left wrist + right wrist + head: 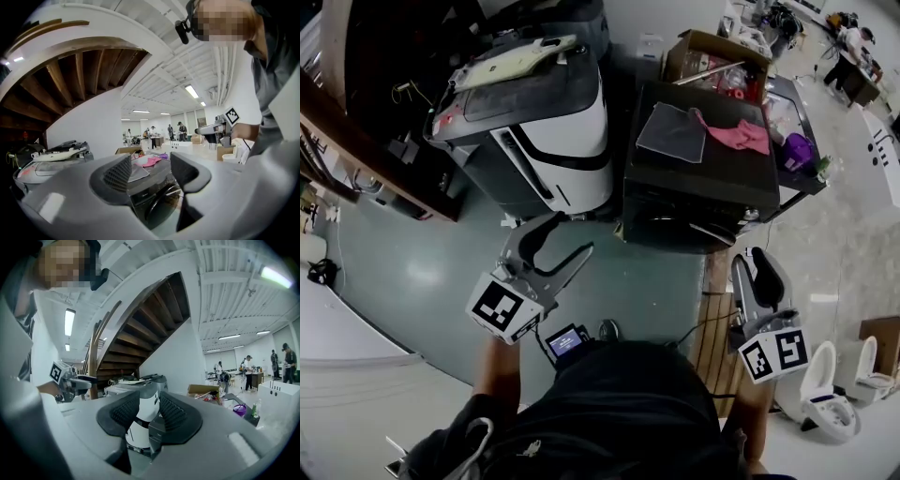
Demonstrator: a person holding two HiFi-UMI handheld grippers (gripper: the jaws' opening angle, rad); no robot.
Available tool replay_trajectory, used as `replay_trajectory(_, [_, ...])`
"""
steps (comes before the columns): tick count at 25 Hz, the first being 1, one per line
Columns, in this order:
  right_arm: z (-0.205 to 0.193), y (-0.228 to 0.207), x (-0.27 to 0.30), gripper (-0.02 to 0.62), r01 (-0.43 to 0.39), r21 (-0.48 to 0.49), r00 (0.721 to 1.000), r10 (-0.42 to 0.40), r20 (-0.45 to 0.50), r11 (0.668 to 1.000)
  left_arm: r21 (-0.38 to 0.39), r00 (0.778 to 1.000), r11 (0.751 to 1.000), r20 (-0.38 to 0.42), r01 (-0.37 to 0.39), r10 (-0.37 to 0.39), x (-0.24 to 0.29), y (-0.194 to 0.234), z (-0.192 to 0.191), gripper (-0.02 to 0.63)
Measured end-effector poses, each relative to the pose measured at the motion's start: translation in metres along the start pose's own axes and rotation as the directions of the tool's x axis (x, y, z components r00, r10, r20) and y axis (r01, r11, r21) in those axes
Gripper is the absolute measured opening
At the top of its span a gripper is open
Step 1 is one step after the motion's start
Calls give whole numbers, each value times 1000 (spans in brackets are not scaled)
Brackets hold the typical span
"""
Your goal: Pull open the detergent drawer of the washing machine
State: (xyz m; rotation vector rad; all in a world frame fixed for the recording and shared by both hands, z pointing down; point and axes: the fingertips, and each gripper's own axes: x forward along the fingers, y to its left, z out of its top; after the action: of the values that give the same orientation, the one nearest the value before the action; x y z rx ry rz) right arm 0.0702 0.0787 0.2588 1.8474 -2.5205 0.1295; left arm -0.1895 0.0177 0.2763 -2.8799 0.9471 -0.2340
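Note:
The black washing machine [712, 192] stands ahead of me with a grey cloth [672, 132] and a pink cloth [737, 134] on its lid. Its front [675, 225] faces me; I cannot make out the detergent drawer. My left gripper [575, 232] hovers left of the machine's front, apart from it, jaws spread with nothing between them. In the left gripper view its jaws [150, 171] frame the machine's round door [157, 204]. My right gripper [753, 255] hangs below the machine's right corner, jaws a narrow gap apart and empty [149, 404].
A white and grey appliance [553, 141] stands left of the washing machine. Behind it are a cardboard box [712, 61] and a purple cup [797, 150]. A wooden pallet [712, 347] lies under my right arm, with white toilets [839, 398] further right. Wooden stairs [140, 333] rise at the left.

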Motion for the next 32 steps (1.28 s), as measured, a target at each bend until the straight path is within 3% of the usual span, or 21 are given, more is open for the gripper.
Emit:
replay_trajectory(7, [2, 41, 24, 133, 23, -21, 1000, -24, -19, 999, -42, 1000, 999, 11, 8, -8, -27, 36, -22, 288])
replay_trajectory(16, [-1, 43, 36, 133, 24, -26, 999, -25, -38, 999, -81, 1000, 997, 13, 8, -7, -25, 43, -36, 288])
replay_trajectory(23, [-3, 18, 51, 133, -32, -3, 999, 31, -30, 999, -61, 999, 997, -16, -42, 41, -7, 40, -31, 288])
replay_trajectory(32, [3, -49, 65, 133, -118, 19, 993, 118, -14, 993, -49, 992, 992, -48, -115, 113, 43, 13, -13, 288])
